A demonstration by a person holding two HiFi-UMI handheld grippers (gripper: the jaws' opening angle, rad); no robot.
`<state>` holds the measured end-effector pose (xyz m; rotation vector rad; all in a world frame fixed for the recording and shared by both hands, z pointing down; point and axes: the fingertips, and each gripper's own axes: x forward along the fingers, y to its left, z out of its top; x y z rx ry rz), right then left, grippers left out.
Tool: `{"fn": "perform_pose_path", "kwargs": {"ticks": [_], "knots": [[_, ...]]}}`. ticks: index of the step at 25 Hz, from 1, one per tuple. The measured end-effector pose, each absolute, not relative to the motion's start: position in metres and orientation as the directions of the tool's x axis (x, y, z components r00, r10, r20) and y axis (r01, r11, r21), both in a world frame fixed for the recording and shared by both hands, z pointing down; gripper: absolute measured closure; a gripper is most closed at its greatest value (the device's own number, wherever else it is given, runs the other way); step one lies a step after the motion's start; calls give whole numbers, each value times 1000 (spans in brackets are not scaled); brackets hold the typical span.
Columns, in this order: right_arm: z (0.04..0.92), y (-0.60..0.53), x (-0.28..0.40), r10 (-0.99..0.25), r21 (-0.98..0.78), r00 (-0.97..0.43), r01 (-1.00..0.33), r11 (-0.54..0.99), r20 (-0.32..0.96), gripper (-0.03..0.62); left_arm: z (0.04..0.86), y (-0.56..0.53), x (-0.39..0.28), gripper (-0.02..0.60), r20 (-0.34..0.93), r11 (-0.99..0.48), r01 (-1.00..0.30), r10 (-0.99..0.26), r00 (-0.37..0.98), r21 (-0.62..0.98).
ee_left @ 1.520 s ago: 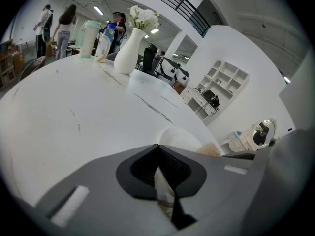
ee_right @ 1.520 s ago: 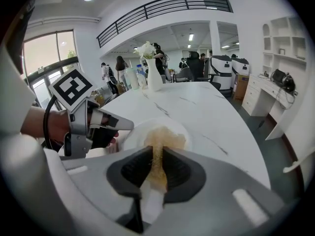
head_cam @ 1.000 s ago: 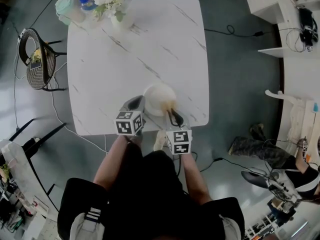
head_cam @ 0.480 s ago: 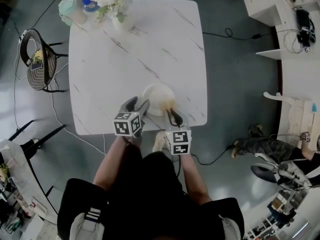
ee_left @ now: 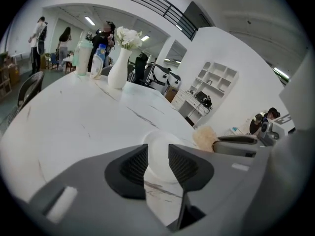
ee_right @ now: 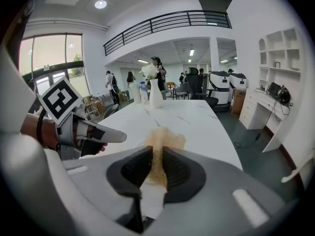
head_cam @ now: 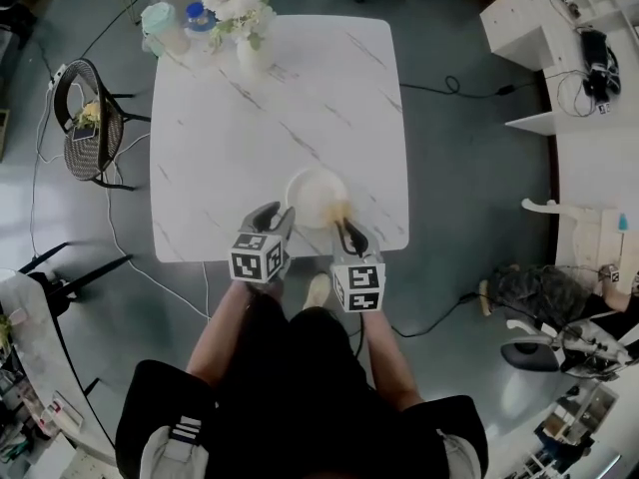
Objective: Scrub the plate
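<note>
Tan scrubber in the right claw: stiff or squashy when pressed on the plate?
Likely squashy: the scrubber looks fibrous and pinches narrow in the right claw. Probably light: it juts out without sagging. Fuzzy surface should resist slipping.

A white marble-patterned desk stands on a glossy grey floor, with a black wire chair at its left edge. White shelving lines the right side. A railed balcony and tall windows bound the brightly lit hall.
</note>
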<state>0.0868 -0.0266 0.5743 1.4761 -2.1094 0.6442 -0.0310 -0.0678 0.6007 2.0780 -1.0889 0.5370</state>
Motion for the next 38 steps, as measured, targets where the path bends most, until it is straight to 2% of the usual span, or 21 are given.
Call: {"fn": "perform_pose_path", "kwargs": {"ticks": [15, 28, 38], "knots": [[460, 17, 113, -857, -22, -306, -945, 327, 414, 526, 478, -7, -17, 563, 486, -474, -846, -696, 529, 242], [387, 76, 155, -920, 13, -299, -950, 313, 254, 526, 393, 48, -5, 574, 324, -476, -867, -805, 497, 147], [376, 125, 170, -926, 24, -321, -943, 332, 198, 526, 376, 97, -5, 575, 287, -449, -886, -839, 463, 117]]}}
